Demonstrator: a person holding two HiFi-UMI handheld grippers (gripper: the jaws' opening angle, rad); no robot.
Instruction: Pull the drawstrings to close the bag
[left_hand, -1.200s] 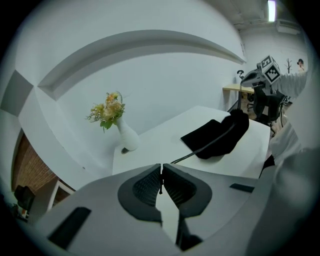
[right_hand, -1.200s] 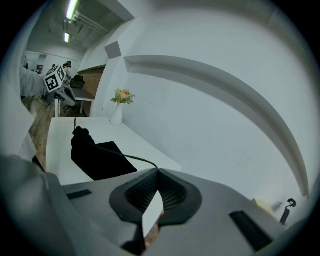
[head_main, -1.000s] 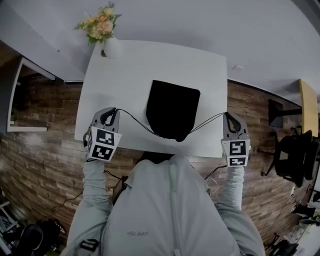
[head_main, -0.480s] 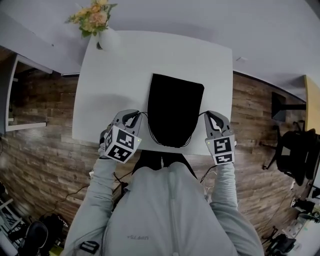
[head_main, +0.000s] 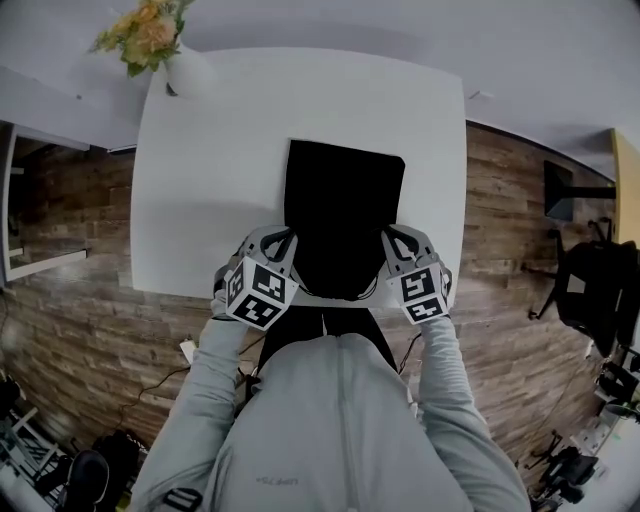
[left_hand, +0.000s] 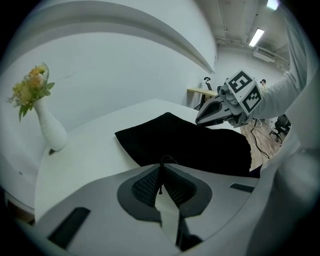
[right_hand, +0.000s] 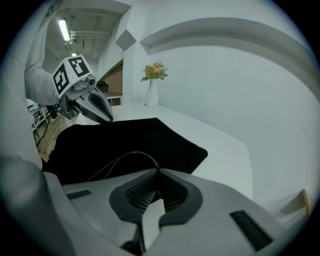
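Observation:
A black drawstring bag (head_main: 343, 210) lies flat on the white table (head_main: 200, 200), its gathered mouth at the near edge. My left gripper (head_main: 283, 238) sits at the mouth's left side, shut on a thin black drawstring (left_hand: 167, 160). My right gripper (head_main: 393, 237) sits at the mouth's right side, shut on the other drawstring (right_hand: 125, 159), which curls in a slack loop. In the left gripper view the bag (left_hand: 185, 145) lies ahead with the right gripper (left_hand: 212, 114) beyond it. In the right gripper view the left gripper (right_hand: 97, 109) hovers over the bag (right_hand: 125, 140).
A white vase with yellow flowers (head_main: 175, 70) stands at the table's far left corner and also shows as the vase (left_hand: 49, 127) and the vase (right_hand: 151, 92). Wooden floor surrounds the table. An office chair (head_main: 590, 300) stands at the right.
Both grippers have come inward from the table's near corners to the sides of the bag's mouth and dropped lower. The drawstrings, stretched taut before, now hang slack.

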